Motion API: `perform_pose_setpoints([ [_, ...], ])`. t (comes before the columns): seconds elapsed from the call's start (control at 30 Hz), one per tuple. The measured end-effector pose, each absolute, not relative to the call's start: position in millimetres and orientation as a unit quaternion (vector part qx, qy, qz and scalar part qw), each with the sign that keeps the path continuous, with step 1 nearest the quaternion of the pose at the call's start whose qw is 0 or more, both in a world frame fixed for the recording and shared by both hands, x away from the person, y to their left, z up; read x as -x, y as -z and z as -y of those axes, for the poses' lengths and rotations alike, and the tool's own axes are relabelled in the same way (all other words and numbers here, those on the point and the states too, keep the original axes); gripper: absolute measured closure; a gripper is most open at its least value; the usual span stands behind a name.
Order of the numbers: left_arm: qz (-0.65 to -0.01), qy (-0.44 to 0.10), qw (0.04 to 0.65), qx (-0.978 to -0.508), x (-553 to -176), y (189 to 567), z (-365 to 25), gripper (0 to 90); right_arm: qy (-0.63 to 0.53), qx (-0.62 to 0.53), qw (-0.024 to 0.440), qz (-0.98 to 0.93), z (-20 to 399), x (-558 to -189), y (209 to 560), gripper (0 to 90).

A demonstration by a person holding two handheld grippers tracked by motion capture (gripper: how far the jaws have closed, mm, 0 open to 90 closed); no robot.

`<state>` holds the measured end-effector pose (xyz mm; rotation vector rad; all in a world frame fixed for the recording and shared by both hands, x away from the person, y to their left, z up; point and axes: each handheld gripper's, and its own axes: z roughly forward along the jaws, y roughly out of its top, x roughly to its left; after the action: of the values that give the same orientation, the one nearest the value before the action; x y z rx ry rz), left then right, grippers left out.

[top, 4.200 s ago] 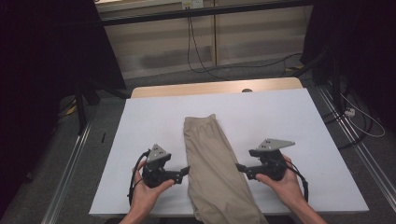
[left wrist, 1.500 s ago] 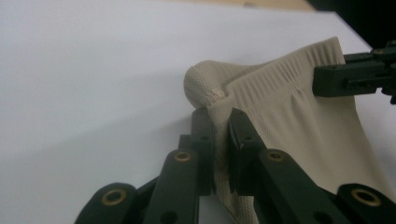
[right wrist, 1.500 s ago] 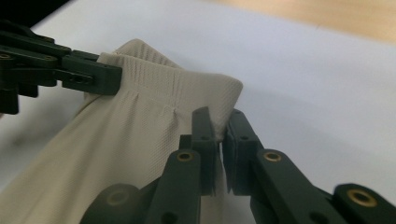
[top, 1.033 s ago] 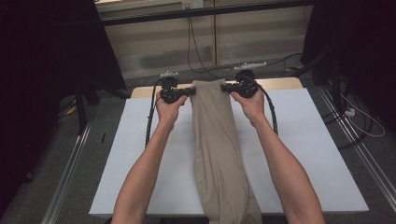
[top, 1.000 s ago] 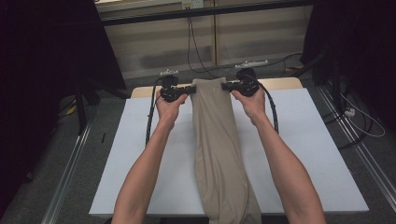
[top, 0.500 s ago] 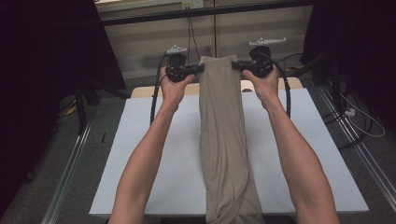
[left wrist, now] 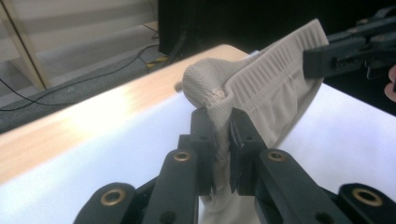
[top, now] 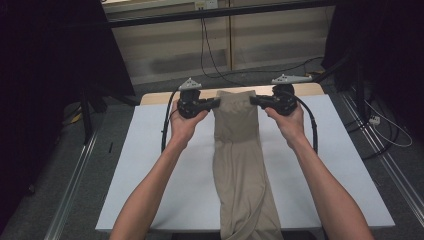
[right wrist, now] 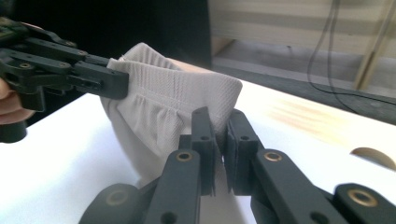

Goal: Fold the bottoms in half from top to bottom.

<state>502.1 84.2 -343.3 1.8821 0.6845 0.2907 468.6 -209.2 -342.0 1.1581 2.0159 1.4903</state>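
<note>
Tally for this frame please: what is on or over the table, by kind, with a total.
Beige trousers: 1, waistband pinched at both ends
Hand-held grippers: 2, left hand-held gripper and right hand-held gripper, both shut on the waistband
White table cover: 1
Wooden table: 1
Total: 5

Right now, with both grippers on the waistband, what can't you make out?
- Trousers: leg ends, cut off by the high view's bottom edge.
- Left gripper: how deep the waistband sits, hidden by its jaws.
- Right gripper: same, right gripper view.
</note>
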Motion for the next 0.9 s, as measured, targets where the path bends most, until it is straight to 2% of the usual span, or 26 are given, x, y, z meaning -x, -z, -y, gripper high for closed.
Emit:
perform_pose_setpoints([
  [0.37, -0.239, -0.107, 0.518, -0.815, -417.0, 359.2, -101.8, 82.2, -0.535, -0.358, 0.162, -0.748, 206.3, -387.9, 362.0, 83.4],
  [0.63, -0.214, -0.081, 0.489, -0.842, -373.0, 395.2, -104.2, 81.9, -0.506, -0.342, 0.129, -0.781, 204.9, -344.8, 402.6, 82.9],
  [0.9, -0.198, -0.062, 0.433, -0.877, -339.9, 426.4, -104.2, 80.9, -0.465, -0.338, 0.080, -0.815, 197.1, -310.9, 441.1, 81.3],
])
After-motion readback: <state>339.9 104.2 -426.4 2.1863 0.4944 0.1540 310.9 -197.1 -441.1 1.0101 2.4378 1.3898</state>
